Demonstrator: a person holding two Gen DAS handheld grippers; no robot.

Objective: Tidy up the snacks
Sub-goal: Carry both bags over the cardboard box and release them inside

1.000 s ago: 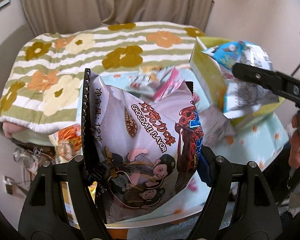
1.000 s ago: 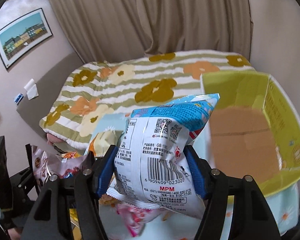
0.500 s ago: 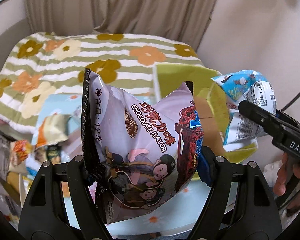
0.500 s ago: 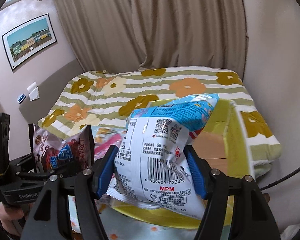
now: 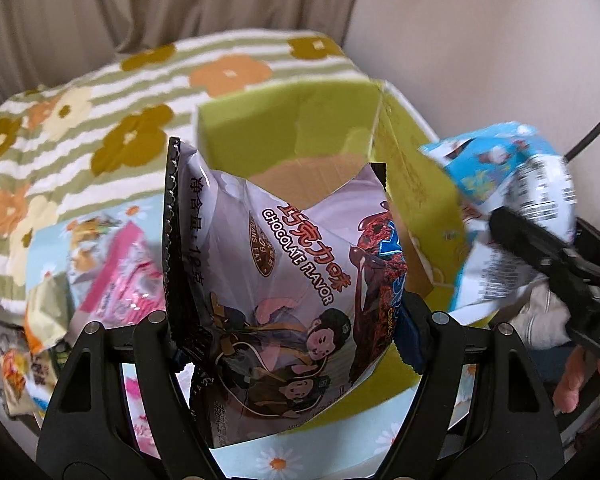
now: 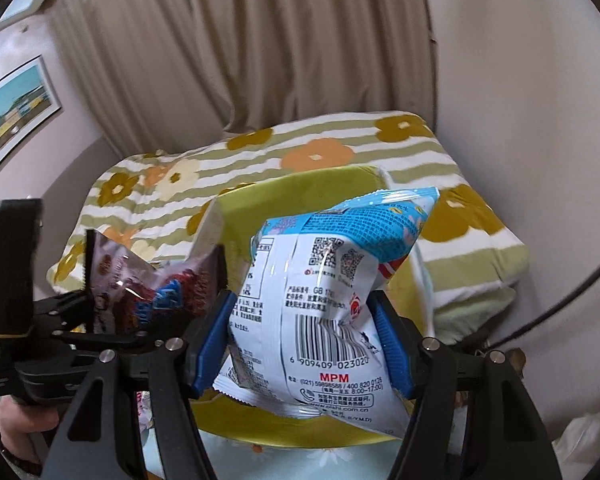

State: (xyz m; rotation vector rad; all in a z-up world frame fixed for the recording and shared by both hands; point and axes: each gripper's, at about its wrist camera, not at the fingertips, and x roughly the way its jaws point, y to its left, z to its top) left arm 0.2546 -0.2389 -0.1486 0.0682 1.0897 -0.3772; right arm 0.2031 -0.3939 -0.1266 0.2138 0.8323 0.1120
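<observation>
My left gripper [image 5: 292, 324] is shut on a pale purple chocolate-flavour snack bag [image 5: 284, 264], held upright in front of an open yellow-green cardboard box [image 5: 284, 120]. My right gripper [image 6: 304, 344] is shut on a blue-and-white snack bag [image 6: 324, 292] with a barcode, held over the same box [image 6: 308, 188]. In the left wrist view the blue-and-white bag [image 5: 508, 184] and the right gripper's black finger hang at the box's right side. In the right wrist view the purple bag [image 6: 148, 284] and the left gripper sit at the left.
The box stands on a light blue daisy-print cloth [image 5: 276, 460]. Several loose snack packs, one pink [image 5: 120, 272], lie on the cloth left of the box. A striped flower-print quilt [image 5: 100, 120] lies behind, with curtains and a wall beyond. A hand [image 5: 576, 376] shows at the right.
Both grippers have carried their bags sideways to the box, which now fills the middle of both views. The loose packs have slid to the left. Both grips are unchanged.
</observation>
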